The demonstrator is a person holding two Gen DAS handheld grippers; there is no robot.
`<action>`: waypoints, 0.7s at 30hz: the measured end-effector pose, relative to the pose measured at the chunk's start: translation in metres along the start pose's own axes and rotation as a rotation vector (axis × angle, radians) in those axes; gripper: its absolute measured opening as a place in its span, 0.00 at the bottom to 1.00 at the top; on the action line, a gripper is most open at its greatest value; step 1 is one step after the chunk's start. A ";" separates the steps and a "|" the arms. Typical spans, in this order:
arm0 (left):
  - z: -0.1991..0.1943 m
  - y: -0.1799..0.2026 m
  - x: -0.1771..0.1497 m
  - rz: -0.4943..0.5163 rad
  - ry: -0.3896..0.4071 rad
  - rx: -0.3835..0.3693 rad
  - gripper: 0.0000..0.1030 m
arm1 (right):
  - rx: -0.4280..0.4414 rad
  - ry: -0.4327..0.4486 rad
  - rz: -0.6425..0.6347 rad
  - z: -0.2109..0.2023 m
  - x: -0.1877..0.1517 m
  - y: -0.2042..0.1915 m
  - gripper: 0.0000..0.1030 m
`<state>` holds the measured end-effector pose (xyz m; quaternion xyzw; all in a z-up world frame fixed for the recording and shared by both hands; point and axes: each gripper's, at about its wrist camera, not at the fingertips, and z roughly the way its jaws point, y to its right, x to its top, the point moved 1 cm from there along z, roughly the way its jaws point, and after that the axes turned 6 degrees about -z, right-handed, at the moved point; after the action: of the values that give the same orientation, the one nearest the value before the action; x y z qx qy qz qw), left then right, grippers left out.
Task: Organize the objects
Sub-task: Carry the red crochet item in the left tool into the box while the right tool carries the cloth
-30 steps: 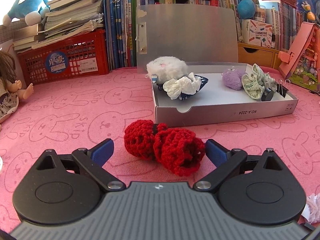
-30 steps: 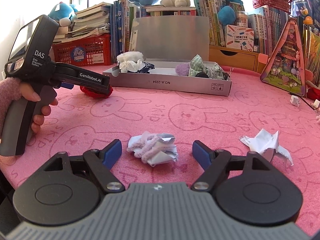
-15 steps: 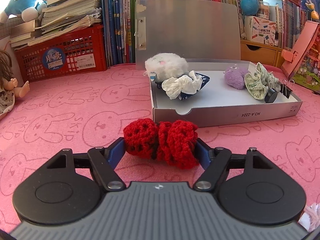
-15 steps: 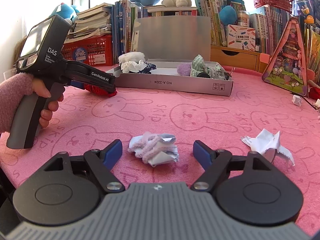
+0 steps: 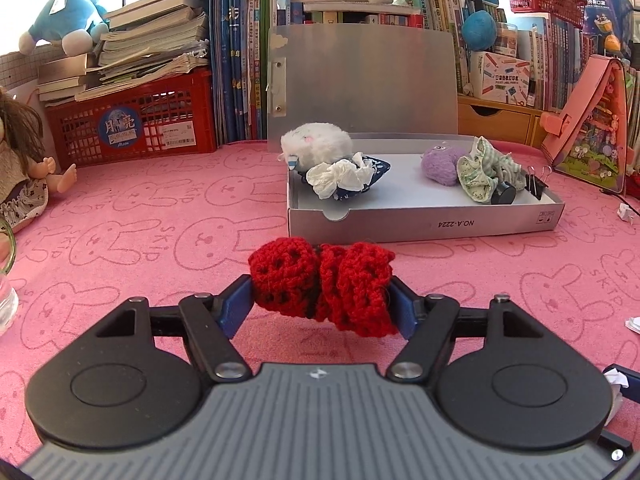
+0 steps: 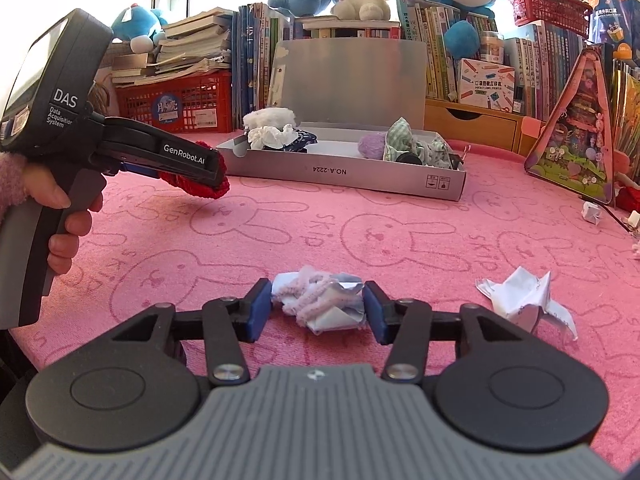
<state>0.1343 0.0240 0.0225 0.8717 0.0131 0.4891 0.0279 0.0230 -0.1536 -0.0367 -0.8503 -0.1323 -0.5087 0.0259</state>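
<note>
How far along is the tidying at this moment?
Partly done: the grey box already holds several soft items. In hand: the left gripper is shut on the red crochet piece; the right gripper has just closed around the crumpled wad. Left: another crumpled paper on the mat.

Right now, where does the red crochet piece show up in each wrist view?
Left wrist view: red crochet piece at lower centre, clamped in the left tool.
Right wrist view: at left, partly hidden by that same tool.
Shared landmark: the grey box behind it.
</note>
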 end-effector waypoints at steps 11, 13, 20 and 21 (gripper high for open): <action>-0.017 0.012 -0.005 0.022 0.029 -0.017 0.73 | -0.039 0.019 0.024 -0.003 0.010 0.012 0.52; -0.017 0.013 -0.004 0.020 0.030 -0.016 0.73 | -0.043 0.022 0.034 -0.003 0.013 0.015 0.52; -0.015 0.016 0.004 0.019 0.039 -0.010 0.73 | -0.060 0.033 0.046 0.003 0.026 0.026 0.52; -0.014 0.016 0.007 0.016 0.040 -0.010 0.73 | -0.063 0.035 0.053 0.005 0.030 0.029 0.52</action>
<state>0.1262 0.0089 0.0371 0.8615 0.0040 0.5069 0.0280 0.0483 -0.1745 -0.0100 -0.8449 -0.0931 -0.5265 0.0149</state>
